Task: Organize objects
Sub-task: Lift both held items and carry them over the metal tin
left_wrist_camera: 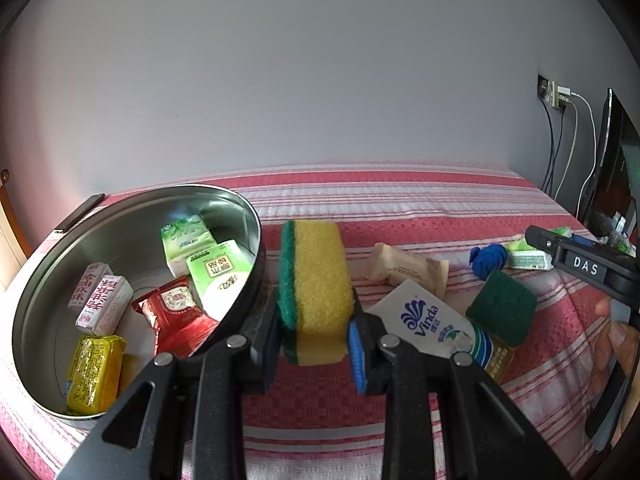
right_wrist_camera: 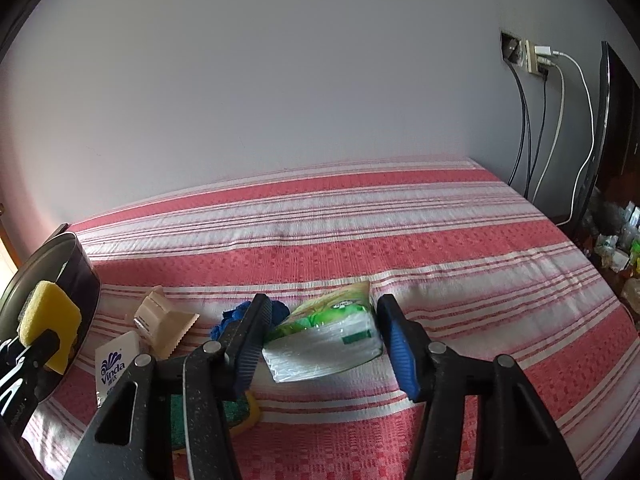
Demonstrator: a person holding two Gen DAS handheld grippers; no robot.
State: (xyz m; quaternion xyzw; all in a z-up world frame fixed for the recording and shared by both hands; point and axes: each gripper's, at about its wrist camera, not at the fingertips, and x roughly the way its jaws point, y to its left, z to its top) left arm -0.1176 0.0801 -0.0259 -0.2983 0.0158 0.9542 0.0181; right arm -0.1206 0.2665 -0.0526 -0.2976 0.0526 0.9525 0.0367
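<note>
Left gripper (left_wrist_camera: 312, 354) is clamped on the yellow-green sponge (left_wrist_camera: 314, 288), right beside the metal tin (left_wrist_camera: 48, 280). Right gripper (right_wrist_camera: 326, 344) sits spread wide around the green tissue pack (right_wrist_camera: 332, 340) on the bed (right_wrist_camera: 400, 240).

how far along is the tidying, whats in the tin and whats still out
Done: several packets already lie in the round tin. In hand: the left gripper is shut on the yellow sponge beside the tin; the right gripper is open around the green tissue pack. Left: Vinda pack, beige packet, blue cloth, green scourer.
</note>
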